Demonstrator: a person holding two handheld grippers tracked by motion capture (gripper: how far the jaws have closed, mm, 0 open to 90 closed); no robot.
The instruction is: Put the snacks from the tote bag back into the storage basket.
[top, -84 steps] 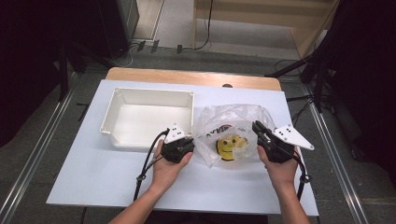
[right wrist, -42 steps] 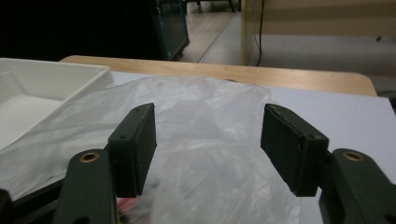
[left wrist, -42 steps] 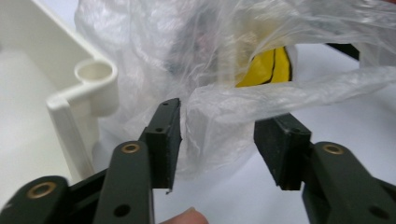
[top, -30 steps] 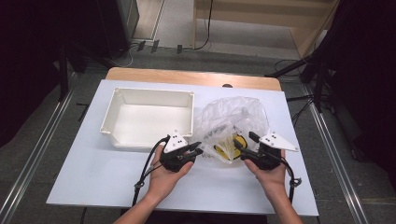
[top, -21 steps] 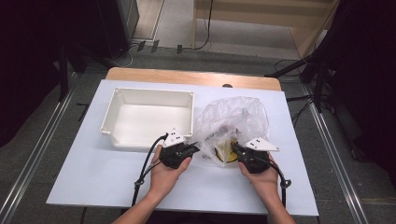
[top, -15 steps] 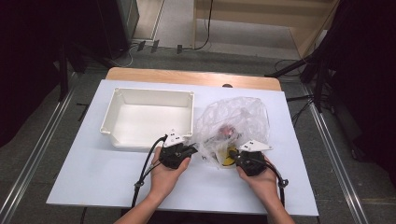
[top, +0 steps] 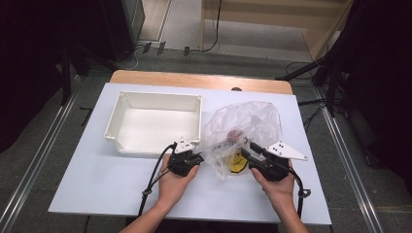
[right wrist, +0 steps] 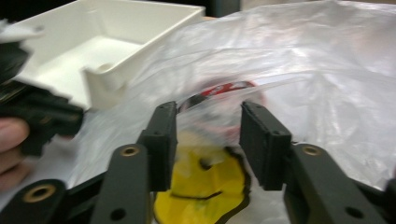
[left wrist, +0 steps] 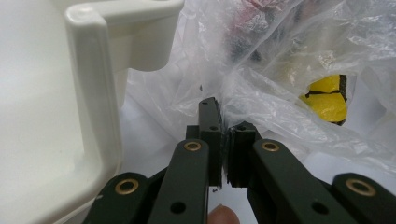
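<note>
I am resting both forearms low over the near edge of the white table [top: 97,194], hands side by side, with a crumpled clear plastic bag [top: 245,128] lying between them just right of the white plastic bin [top: 154,121]. My left gripper [top: 197,158] is pinching the bag's left edge, jaws clamped on the film. My right gripper [top: 248,154] is pointing at the bag's near right side; its jaws have just been opening and are standing apart around loose film above a yellow smiley-face item [right wrist: 205,186] inside the bag.
</note>
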